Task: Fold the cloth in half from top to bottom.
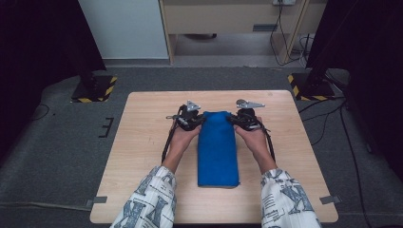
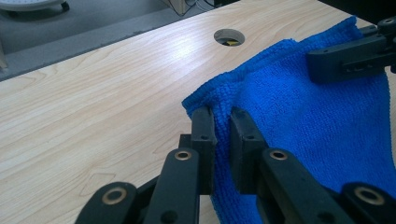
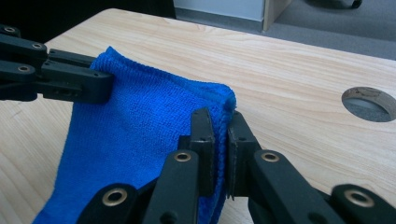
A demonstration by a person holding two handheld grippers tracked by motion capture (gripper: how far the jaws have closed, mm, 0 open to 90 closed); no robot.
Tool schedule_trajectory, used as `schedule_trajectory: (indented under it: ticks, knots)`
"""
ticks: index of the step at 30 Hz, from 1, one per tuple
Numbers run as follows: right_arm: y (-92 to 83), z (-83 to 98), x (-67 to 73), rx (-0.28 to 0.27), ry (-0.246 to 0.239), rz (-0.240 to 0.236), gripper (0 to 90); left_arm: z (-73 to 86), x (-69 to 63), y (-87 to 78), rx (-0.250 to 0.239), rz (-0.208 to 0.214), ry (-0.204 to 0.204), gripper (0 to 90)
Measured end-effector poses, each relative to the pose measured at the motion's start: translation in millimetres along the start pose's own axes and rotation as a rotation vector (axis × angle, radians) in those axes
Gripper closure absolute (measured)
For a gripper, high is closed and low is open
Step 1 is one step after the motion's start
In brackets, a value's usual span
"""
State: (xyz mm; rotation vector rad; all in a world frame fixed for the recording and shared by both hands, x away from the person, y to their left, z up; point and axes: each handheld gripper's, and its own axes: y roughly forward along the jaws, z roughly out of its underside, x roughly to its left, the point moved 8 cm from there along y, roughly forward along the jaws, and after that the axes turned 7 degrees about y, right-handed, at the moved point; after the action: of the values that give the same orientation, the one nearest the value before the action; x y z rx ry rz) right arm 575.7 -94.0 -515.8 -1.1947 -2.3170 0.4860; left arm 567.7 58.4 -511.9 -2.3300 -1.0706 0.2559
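Note:
A folded blue towel (image 1: pixel 217 149) lies lengthwise in the middle of the wooden table (image 1: pixel 142 142), its far end lifted off the wood. My left gripper (image 1: pixel 197 119) is shut on the far left corner of the towel (image 2: pixel 299 116); the cloth is pinched between its black pads (image 2: pixel 204 128). My right gripper (image 1: pixel 236 119) is shut on the far right corner of the towel (image 3: pixel 140 116), which sits squeezed between its pads (image 3: pixel 203 130). Each gripper view also shows the other gripper's jaws clamped on the opposite corner.
A round cable hole (image 3: pixel 369 103) is cut in the tabletop beyond the towel. Bare wood surrounds the towel on all sides. Black stand bases with yellow-black tape (image 1: pixel 95 88) sit on the grey floor past both far corners of the table.

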Motion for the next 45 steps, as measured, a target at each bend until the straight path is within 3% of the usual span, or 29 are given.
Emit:
schedule_trajectory:
  ticks: [15,23,28,30,37,45]
  knots:
    - [-21.4,7.5,11.3,-0.033,-0.025,-0.024,84.2,-2.1,-10.9,-13.7,-0.013,-0.002,0.019,82.1]
    - [-8.3,-4.0,2.6,-0.039,-0.010,-0.004,84.4,-14.6,0.7,-6.2,-0.024,-0.017,-0.010,82.4]
    - [-3.4,-12.1,1.9,-0.061,0.000,-0.003,84.4,-21.3,5.6,-9.6,-0.041,-0.022,-0.007,82.3]
    - [-6.3,-11.8,5.1,-0.063,-0.010,-0.012,84.4,-19.8,5.1,-13.1,-0.028,-0.023,0.012,82.1]
    - [-25.7,-5.5,19.7,-0.075,-0.044,-0.058,84.3,-17.8,-3.8,-27.9,-0.055,-0.024,0.025,82.4]
    - [-41.7,6.7,29.0,-0.073,-0.076,-0.091,84.2,-12.1,-16.5,-41.9,-0.064,0.006,0.050,83.1]
